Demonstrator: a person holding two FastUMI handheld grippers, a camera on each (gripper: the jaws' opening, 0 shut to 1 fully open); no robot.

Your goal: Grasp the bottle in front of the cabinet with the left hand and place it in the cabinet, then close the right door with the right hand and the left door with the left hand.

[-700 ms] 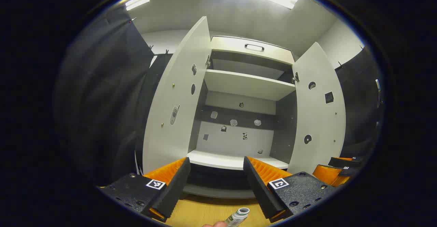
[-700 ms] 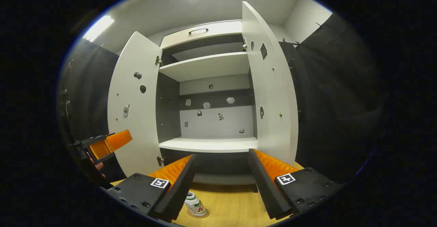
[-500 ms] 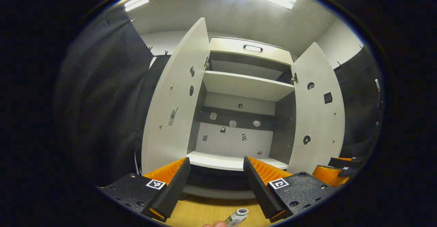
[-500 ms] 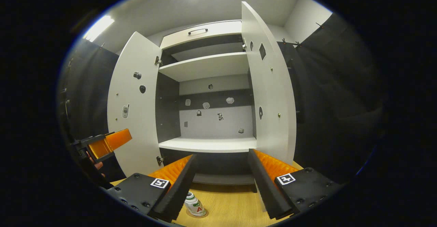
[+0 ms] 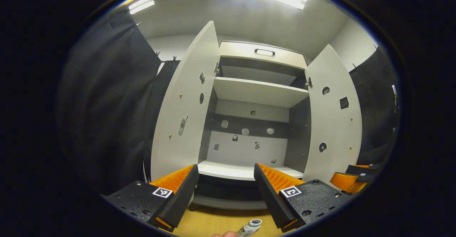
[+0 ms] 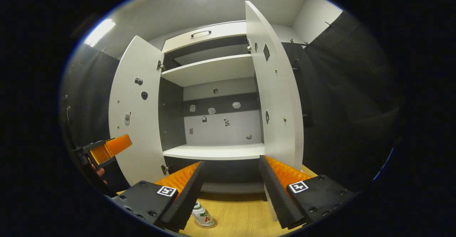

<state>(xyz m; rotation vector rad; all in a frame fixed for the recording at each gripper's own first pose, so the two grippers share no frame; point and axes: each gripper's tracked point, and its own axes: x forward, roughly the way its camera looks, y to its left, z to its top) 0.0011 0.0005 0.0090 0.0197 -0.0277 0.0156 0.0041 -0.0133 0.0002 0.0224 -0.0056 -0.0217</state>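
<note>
A small white bottle (image 6: 201, 215) with a green and red label stands upright on the wooden floor in front of the cabinet; its top (image 5: 251, 227) also peeks in at the bottom of the left gripper view. The white cabinet (image 5: 249, 98) has both doors swung open: left door (image 5: 185, 105), right door (image 5: 333, 116). Its lower shelf (image 6: 217, 151) lies bare. My left gripper (image 5: 226, 194) is open above and short of the bottle, nothing between its fingers. My right gripper (image 6: 231, 190) is open too, with the bottle low to its left.
Black cloth walls close in on both sides. An upper shelf (image 5: 258, 91) and a top drawer with a handle (image 5: 264, 51) sit above. The other gripper (image 6: 107, 150) shows at the left of the right gripper view, and at the right edge (image 5: 351, 180) of the left gripper view.
Both views have shifted slightly: the cabinet sits a little lower in the left gripper view and a little leftward in the right gripper view. Both grippers stay open; the bottle has not moved.
</note>
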